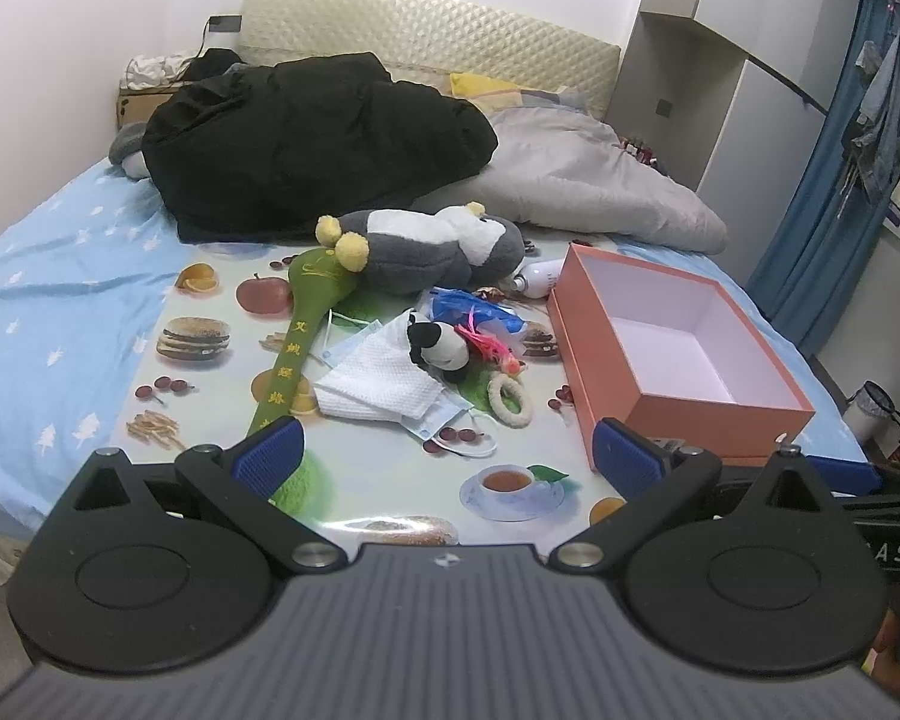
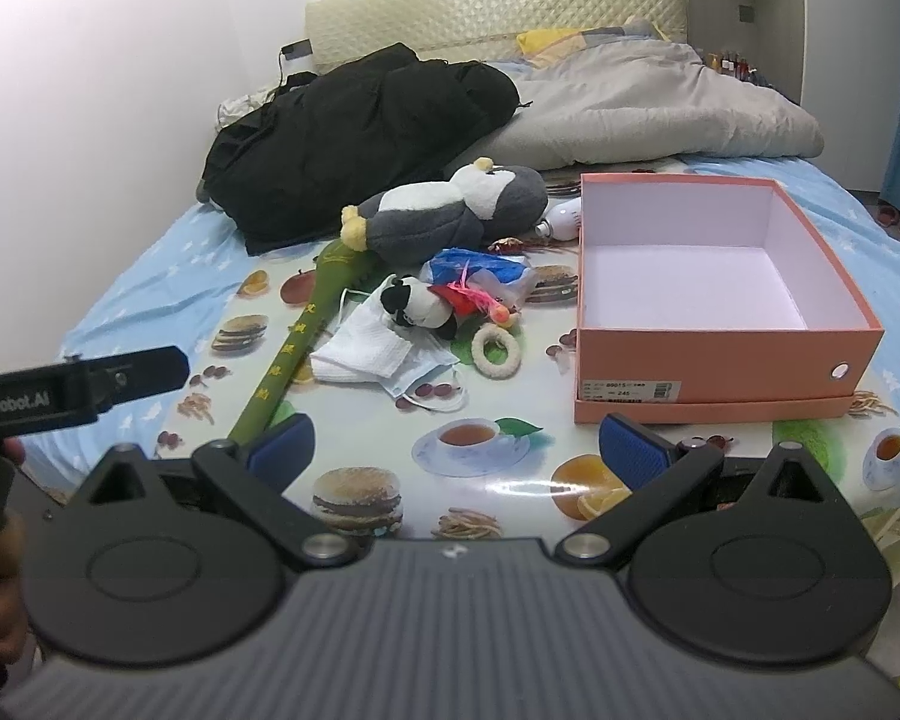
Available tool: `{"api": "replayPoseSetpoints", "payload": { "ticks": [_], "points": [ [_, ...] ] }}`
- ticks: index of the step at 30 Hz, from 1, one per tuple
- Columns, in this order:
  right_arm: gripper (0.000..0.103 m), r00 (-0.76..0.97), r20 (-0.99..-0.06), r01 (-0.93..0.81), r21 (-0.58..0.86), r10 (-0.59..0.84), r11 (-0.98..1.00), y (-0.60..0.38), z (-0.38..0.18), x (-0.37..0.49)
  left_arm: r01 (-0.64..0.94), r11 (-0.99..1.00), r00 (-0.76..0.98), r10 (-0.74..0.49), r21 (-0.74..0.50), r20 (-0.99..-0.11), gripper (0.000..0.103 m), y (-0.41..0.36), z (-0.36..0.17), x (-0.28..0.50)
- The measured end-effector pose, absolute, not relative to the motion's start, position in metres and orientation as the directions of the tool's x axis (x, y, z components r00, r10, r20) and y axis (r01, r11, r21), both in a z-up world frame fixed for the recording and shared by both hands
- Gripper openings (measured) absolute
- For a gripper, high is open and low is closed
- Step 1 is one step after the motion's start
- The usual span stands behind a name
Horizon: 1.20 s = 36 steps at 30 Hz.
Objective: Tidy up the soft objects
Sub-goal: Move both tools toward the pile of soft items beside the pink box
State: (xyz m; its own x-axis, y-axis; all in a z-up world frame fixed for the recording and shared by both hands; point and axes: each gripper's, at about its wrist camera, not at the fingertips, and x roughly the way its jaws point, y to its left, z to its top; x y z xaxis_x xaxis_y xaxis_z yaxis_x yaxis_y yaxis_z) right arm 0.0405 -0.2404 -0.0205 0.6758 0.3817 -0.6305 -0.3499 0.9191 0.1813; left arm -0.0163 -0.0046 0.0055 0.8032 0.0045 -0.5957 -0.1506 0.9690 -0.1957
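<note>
A pile of soft things lies on a food-print mat [image 1: 210, 396] [image 2: 498, 516] on the bed: a grey-and-white plush penguin [image 1: 432, 246] [image 2: 456, 210], a long green padded stick [image 1: 306, 330] [image 2: 306, 336], a small panda plush [image 1: 438, 345] [image 2: 411, 306], a white cloth [image 1: 378, 384] [image 2: 366, 348], a blue face mask [image 1: 444, 423] [image 2: 426, 381] and a fuzzy white ring [image 1: 510, 399] [image 2: 496, 350]. An empty orange box [image 1: 684, 348] [image 2: 708, 288] stands to the right. My left gripper [image 1: 444, 456] and right gripper [image 2: 459, 450] are open, empty, at the near edge.
A black jacket [image 1: 306, 138] [image 2: 360, 132] and a grey duvet [image 1: 594, 186] [image 2: 660, 114] lie at the head of the bed. A blue plastic bag with a pink feather toy [image 1: 480, 324] [image 2: 480, 282] and a white bottle [image 1: 540, 279] sit by the penguin. The left gripper's body [image 2: 78, 384] shows in the right wrist view.
</note>
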Motion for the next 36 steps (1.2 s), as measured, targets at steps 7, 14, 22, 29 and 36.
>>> {"api": "replayPoseSetpoints", "payload": {
  "ticks": [7, 14, 22, 29, 36],
  "points": [
    [0.103, 0.671, -0.639, -0.341, 0.184, 0.376, 0.922, -0.237, -0.025, 0.043, -0.150, 0.969, 0.807, 0.006, -0.196, -0.590, 0.103, -0.002, 0.003, -0.015],
    [0.103, 0.679, -0.637, -0.334, 0.176, 0.366, 0.926, -0.236, -0.030, 0.045, -0.136, 0.973, 0.810, 0.002, -0.186, -0.586, 0.103, -0.001, -0.002, -0.015],
    [0.103, 0.684, -0.632, -0.334, 0.173, 0.364, 0.927, -0.236, -0.032, 0.044, -0.140, 0.974, 0.799, 0.005, -0.178, -0.602, 0.103, -0.002, -0.008, -0.007],
    [0.103, 0.676, -0.635, -0.339, 0.182, 0.374, 0.923, -0.235, -0.035, 0.044, -0.136, 0.974, 0.795, -0.002, -0.180, -0.607, 0.103, -0.001, -0.010, -0.006],
    [0.103, 0.676, -0.637, -0.335, 0.185, 0.372, 0.924, -0.236, -0.035, 0.044, -0.133, 0.973, 0.790, -0.010, -0.188, -0.613, 0.103, -0.003, -0.013, -0.006]
  ]
}}
